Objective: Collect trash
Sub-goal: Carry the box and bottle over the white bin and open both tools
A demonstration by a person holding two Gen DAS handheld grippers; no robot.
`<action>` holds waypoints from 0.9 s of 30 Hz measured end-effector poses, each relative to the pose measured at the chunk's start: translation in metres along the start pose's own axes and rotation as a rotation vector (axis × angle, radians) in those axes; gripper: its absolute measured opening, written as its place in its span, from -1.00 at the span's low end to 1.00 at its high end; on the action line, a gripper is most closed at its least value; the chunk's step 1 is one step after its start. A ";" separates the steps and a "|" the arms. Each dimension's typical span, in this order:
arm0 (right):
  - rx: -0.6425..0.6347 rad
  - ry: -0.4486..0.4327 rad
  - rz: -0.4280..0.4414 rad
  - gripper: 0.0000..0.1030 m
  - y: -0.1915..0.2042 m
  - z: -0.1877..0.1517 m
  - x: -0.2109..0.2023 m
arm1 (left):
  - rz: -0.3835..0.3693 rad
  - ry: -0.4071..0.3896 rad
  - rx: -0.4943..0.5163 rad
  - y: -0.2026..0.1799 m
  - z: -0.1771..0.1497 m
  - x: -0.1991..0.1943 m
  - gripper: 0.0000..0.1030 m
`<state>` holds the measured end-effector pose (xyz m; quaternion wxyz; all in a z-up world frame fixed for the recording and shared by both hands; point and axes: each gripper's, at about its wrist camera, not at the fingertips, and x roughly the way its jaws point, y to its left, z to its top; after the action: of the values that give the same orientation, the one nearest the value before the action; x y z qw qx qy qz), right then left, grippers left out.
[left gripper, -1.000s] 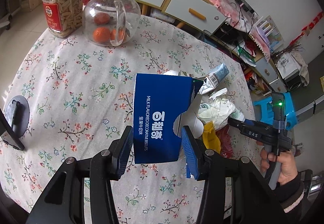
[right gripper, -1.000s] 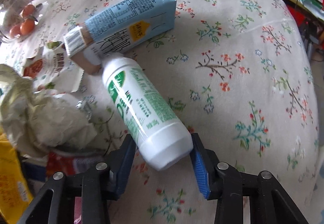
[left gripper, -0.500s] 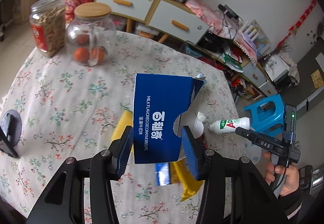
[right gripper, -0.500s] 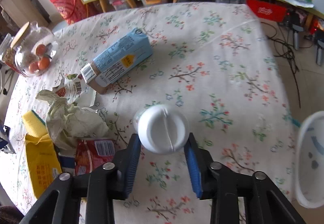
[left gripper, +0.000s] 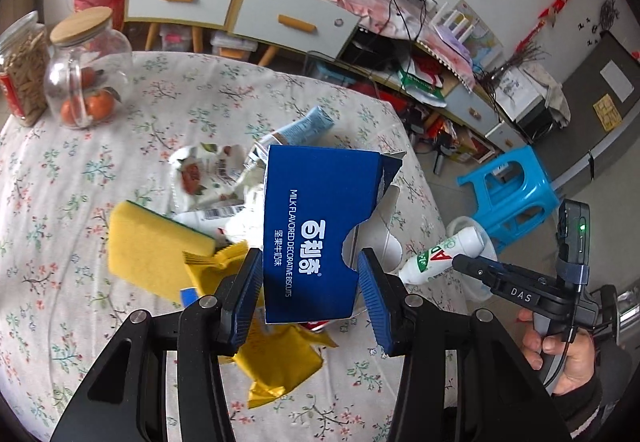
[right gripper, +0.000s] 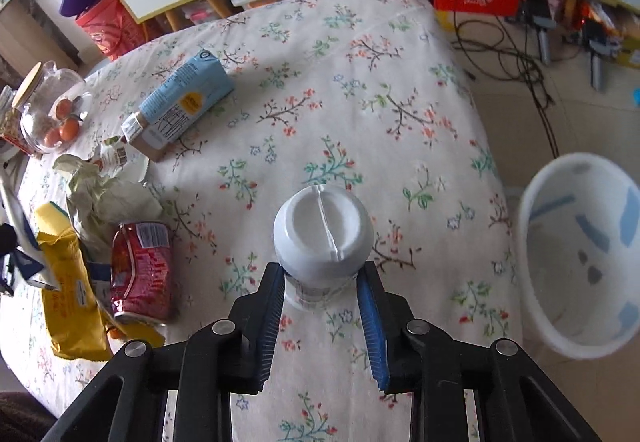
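Note:
My left gripper point(left gripper: 310, 290) is shut on a blue biscuit box point(left gripper: 316, 226) and holds it above the table. My right gripper point(right gripper: 322, 302) is shut on a white plastic bottle point(right gripper: 323, 232), its bottom facing the camera; the bottle also shows in the left wrist view point(left gripper: 440, 254), held out past the table's right edge. A white trash bin point(right gripper: 580, 258) stands on the floor right of the table. Trash lies on the floral tablecloth point(right gripper: 360, 90): a light blue milk carton point(right gripper: 184, 106), crumpled paper point(right gripper: 108, 194), a red wrapper point(right gripper: 140, 270) and a yellow packet point(right gripper: 68, 290).
A yellow sponge point(left gripper: 156, 242) lies by the trash pile. A glass jar with oranges point(left gripper: 84, 70) and a snack jar point(left gripper: 20, 70) stand at the table's far left. A blue stool point(left gripper: 516, 194) stands on the floor. Cabinets and cables line the back.
Both grippers have risen and pulled back from the table with their loads. The right one lifted the bottle off the cloth and carried it right, so the bin has come into view.

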<state>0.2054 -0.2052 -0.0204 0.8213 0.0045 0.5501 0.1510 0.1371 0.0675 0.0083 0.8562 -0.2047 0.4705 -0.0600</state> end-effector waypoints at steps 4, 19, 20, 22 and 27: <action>0.007 -0.020 -0.005 -0.35 -0.004 0.000 -0.007 | 0.002 0.008 0.008 -0.007 -0.001 0.007 -0.02; 0.291 -0.201 -0.222 -0.36 -0.137 -0.012 -0.075 | -0.015 0.054 0.172 -0.092 -0.012 0.055 -0.02; 0.320 -0.204 -0.244 -0.36 -0.151 -0.016 -0.079 | -0.010 0.064 0.207 -0.105 -0.014 0.063 -0.02; 0.387 -0.195 -0.262 -0.36 -0.181 -0.024 -0.079 | -0.014 0.081 0.248 -0.125 -0.016 0.075 -0.02; 0.496 -0.116 -0.242 -0.35 -0.227 -0.038 -0.058 | -0.054 0.109 0.329 -0.183 -0.022 0.118 -0.02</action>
<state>0.2057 -0.4426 -0.0223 0.8373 0.1484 0.5188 -0.0878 0.2003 -0.1401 -0.0194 0.8495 -0.0707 0.4944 -0.1703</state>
